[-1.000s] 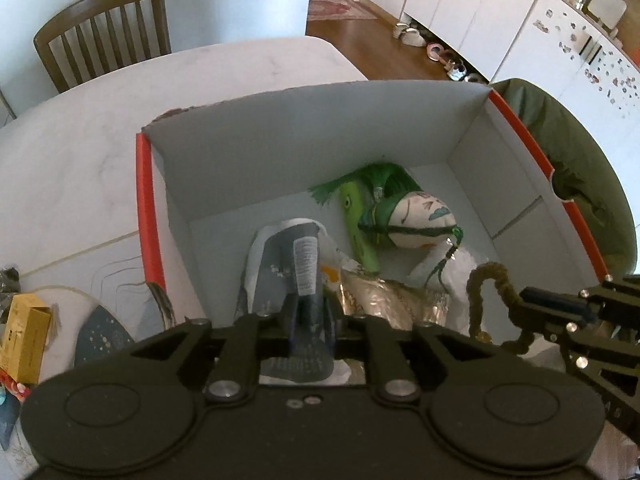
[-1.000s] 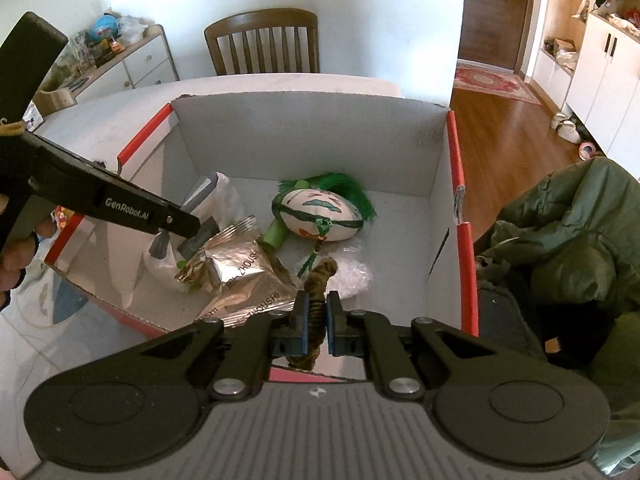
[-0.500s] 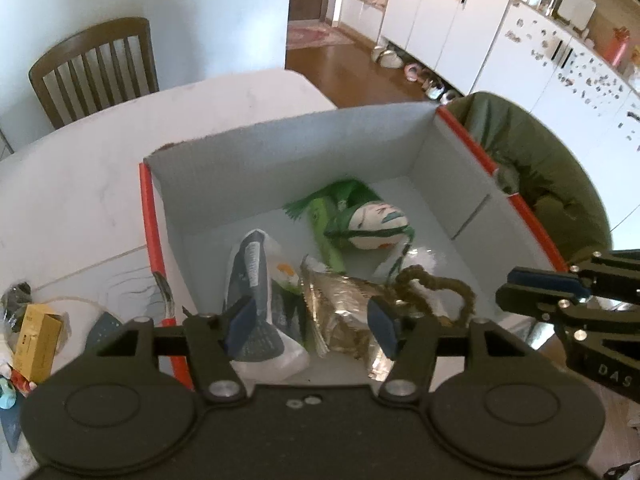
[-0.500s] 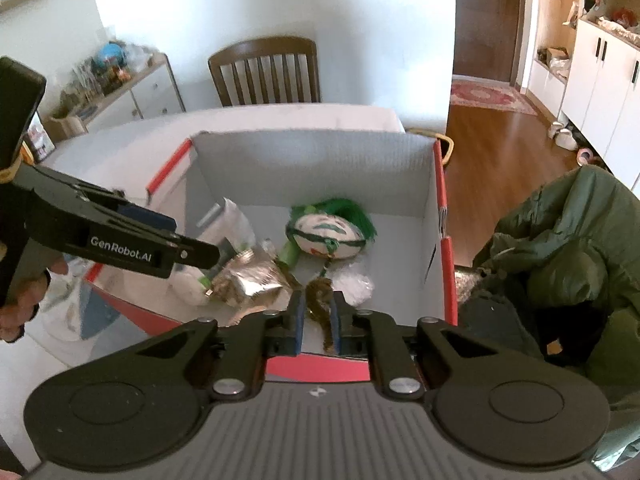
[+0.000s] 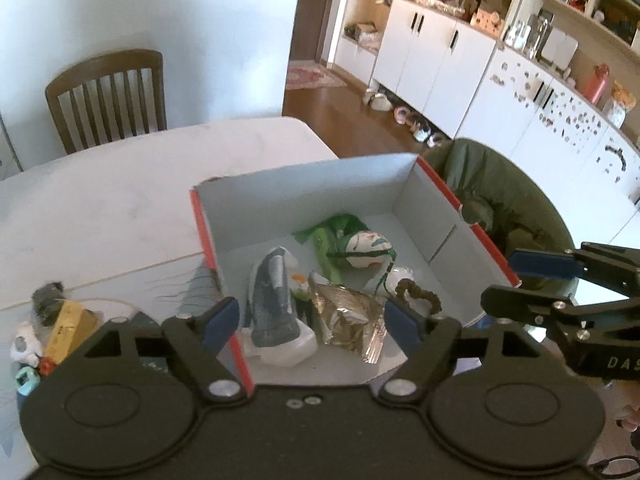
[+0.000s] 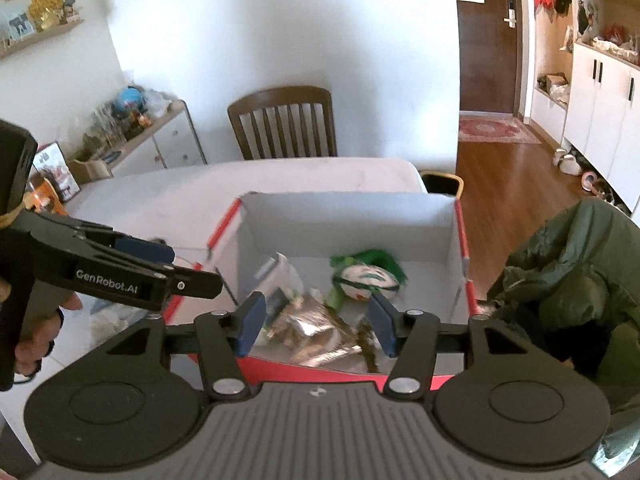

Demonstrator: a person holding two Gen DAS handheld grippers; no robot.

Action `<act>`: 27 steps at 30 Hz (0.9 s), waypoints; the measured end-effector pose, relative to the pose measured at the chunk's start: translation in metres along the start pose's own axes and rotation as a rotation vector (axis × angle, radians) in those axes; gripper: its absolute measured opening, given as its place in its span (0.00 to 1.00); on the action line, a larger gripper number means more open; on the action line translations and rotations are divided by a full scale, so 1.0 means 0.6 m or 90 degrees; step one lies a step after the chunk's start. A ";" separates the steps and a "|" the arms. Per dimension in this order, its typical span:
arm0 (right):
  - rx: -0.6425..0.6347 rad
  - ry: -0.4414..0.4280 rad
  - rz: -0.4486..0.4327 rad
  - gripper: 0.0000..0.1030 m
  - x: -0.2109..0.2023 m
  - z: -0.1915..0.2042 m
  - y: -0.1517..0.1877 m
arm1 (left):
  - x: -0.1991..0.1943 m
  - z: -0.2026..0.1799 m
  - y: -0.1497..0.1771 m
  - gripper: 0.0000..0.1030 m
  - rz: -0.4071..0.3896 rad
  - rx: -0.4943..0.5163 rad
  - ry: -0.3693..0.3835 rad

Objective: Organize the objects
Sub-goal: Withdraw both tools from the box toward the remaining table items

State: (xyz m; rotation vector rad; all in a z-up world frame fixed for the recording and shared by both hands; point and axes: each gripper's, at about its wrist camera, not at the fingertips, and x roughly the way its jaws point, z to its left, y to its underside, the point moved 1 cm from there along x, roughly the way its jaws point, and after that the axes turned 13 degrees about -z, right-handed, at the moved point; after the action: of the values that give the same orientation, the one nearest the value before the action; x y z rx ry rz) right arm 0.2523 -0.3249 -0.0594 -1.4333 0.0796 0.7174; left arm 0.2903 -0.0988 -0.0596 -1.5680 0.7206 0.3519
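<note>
A white cardboard box [image 5: 304, 196] with red edges stands on the table. Inside lie a grey-blue pouch in a white bag [image 5: 272, 304], a crumpled foil snack bag [image 5: 348, 316], a green-haired doll head [image 5: 366, 246] and a brown twisted cord [image 5: 418, 294]. My left gripper [image 5: 311, 320] hovers open above the box's near edge, holding nothing. My right gripper [image 6: 316, 314] is also open above the near side, over the foil bag [image 6: 316, 328] and the cord [image 6: 368, 344]. Each gripper shows in the other's view: the right gripper [image 5: 502, 280] and the left gripper [image 6: 194, 270].
Small items lie on the table [image 5: 100, 200] left of the box: a yellow carton [image 5: 70, 328], a dark lump [image 5: 48, 300], a white toy [image 5: 24, 350]. A green jacket [image 5: 500, 200] hangs right of the box. A wooden chair [image 5: 108, 96] stands at the far side.
My left gripper opened and let go of the grey-blue pouch. My right gripper opened and dropped the brown cord into the box. Both have risen and drawn back.
</note>
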 end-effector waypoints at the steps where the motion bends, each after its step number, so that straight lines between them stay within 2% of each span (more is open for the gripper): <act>1: 0.000 -0.003 -0.004 0.57 -0.002 0.007 -0.003 | -0.007 0.005 0.001 0.80 -0.005 -0.002 0.000; 7: 0.007 -0.016 -0.025 0.57 -0.012 0.053 -0.015 | -0.056 0.041 0.005 0.88 -0.033 -0.005 -0.007; 10: 0.011 -0.024 -0.030 0.65 -0.013 0.080 -0.018 | -0.077 0.064 0.009 0.92 -0.042 -0.010 -0.012; 13: 0.014 -0.034 -0.033 0.67 -0.012 0.109 -0.020 | -0.096 0.090 0.015 0.98 -0.053 -0.019 -0.021; 17: 0.017 -0.046 -0.038 0.70 -0.008 0.148 -0.021 | -0.120 0.126 0.028 0.99 -0.064 -0.022 -0.041; 22: 0.016 -0.051 -0.043 0.80 0.003 0.192 -0.019 | -0.143 0.174 0.042 0.99 -0.071 -0.014 -0.072; 27: 0.013 -0.050 -0.039 0.83 0.019 0.233 -0.015 | -0.165 0.225 0.061 0.99 -0.082 -0.011 -0.087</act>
State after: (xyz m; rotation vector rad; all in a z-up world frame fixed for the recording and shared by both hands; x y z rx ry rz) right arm 0.2151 -0.1918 -0.0329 -1.3805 -0.0182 0.7196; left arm 0.2181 0.0563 -0.0465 -1.5815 0.5086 0.3667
